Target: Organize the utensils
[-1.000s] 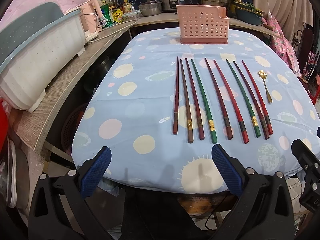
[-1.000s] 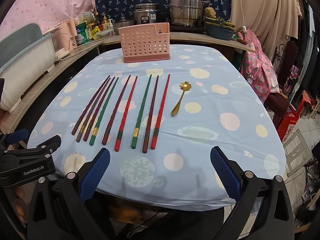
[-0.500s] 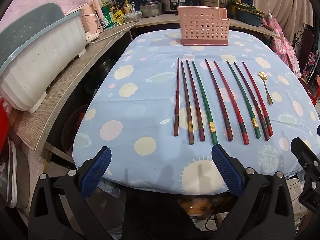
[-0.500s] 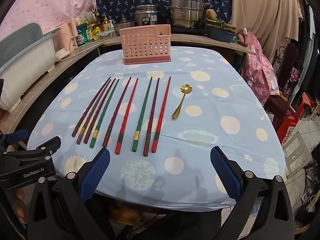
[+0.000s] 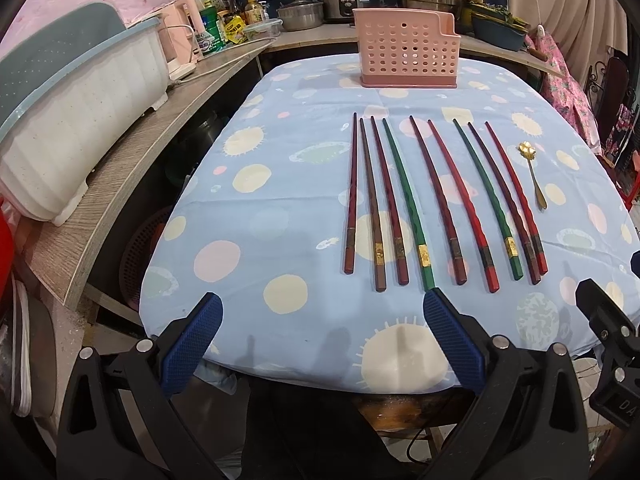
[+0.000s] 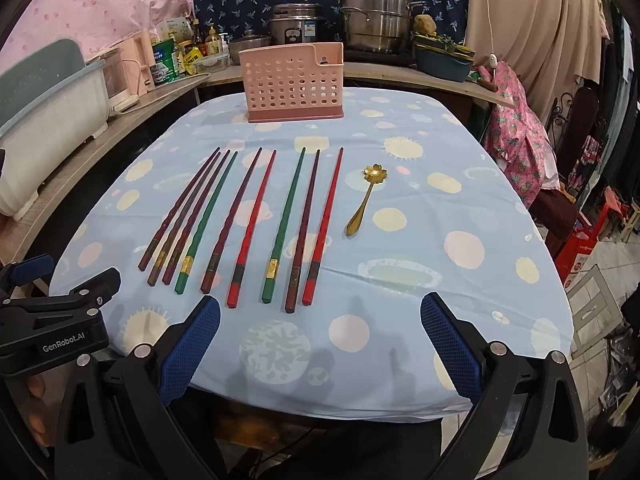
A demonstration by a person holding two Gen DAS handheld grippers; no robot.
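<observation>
Altogether nine chopsticks (image 6: pixel 256 224), one spoon (image 6: pixel 366 198), one basket (image 6: pixel 294 82).

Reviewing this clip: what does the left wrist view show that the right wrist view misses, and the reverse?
Only the left wrist view: the dark space under the side counter, with a round mesh basket.
Only the right wrist view: a red crate on the tiled floor, and the left gripper's GenRobot.AI label.
Both: nine chopsticks, gold spoon, pink holder, open grippers.

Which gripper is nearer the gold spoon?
Right. The right gripper sits just below the spoon; the left gripper is farther off, toward the chopsticks' left side.
</observation>
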